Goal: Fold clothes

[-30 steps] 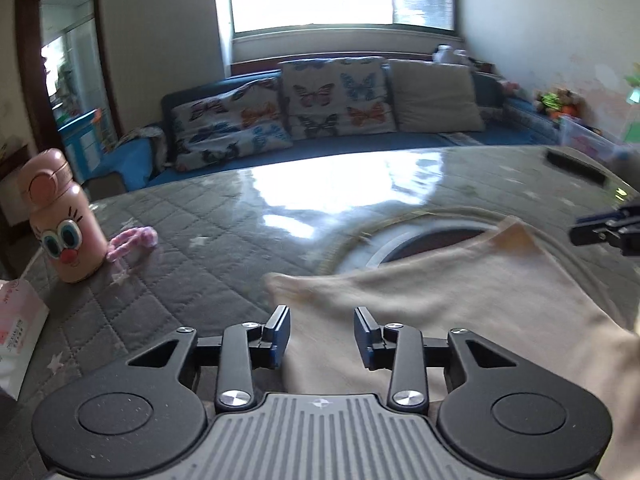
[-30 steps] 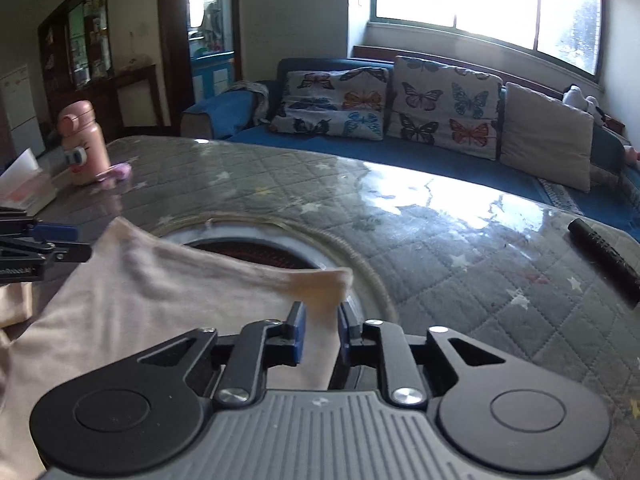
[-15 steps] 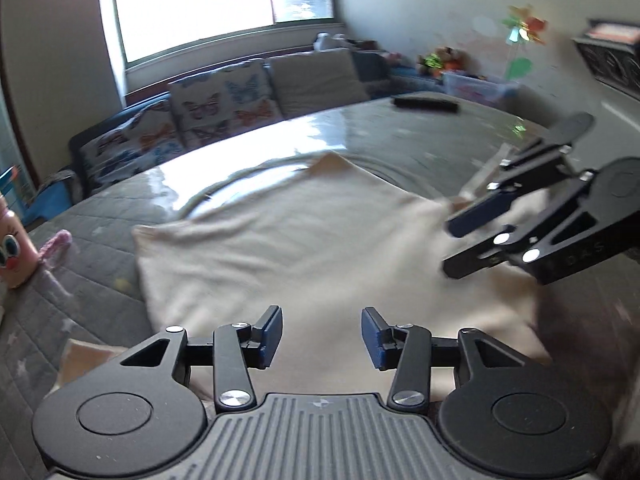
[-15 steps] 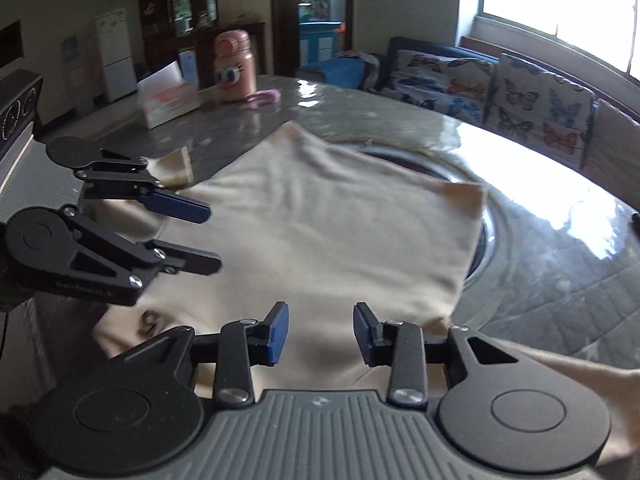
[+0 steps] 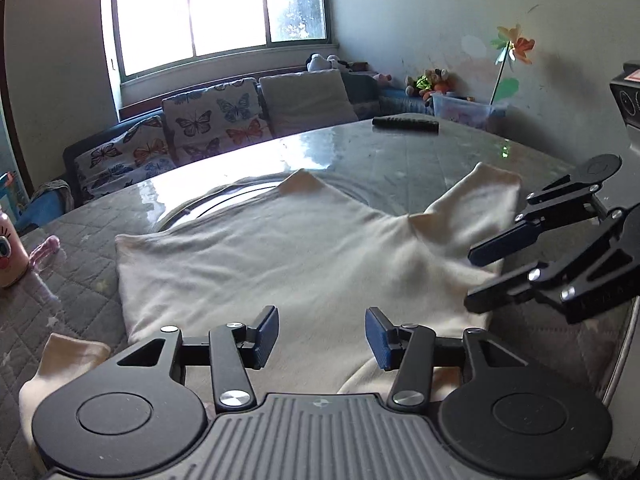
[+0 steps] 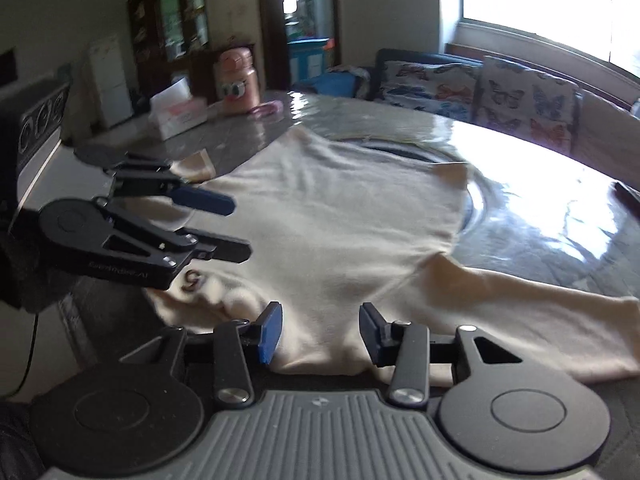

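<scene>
Fingers of the left gripper [image 5: 322, 337] and right gripper [image 6: 320, 332] are seen opening, apparently gripping nothing, above the near edge of the cream shirt [image 5: 280, 256].

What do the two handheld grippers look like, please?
Both the left gripper and the right gripper are matte black, with round discs, silver screws, a grey ribbed base and blue pads on the fingers. The left carries small white lettering, too blurred to read.
</scene>
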A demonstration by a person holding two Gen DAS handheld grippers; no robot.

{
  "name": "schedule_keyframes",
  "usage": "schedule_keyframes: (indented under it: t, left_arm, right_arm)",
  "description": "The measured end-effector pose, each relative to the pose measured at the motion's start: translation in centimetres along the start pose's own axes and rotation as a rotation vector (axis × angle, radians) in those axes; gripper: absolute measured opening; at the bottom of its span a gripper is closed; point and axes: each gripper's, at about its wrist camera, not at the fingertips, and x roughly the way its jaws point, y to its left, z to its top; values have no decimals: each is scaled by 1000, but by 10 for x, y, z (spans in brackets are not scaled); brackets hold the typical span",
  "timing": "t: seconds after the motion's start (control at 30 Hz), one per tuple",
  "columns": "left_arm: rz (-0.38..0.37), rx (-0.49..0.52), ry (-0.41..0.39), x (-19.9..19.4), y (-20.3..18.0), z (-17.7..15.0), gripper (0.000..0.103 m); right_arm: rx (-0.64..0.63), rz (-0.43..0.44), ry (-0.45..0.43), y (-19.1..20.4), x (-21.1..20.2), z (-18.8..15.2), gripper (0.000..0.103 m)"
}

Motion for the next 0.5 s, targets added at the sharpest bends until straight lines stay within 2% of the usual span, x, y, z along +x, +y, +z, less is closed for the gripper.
schedule_keyframes:
  t: [0.17, 0.3, 0.5]
  left_arm:
    - [-53, 24, 13, 14, -22, 1, 51]
    - [-82, 60, 35, 22, -35, -3, 51]
    - [-96, 73, 54, 26, -41, -8, 52]
  right_arm:
    - [120, -120, -12, -38, -6, -9, 42]
    - [174, -216, 11, -67, -1, -23, 42]
    - [255, -290, -10, -97, -13, -31, 42]
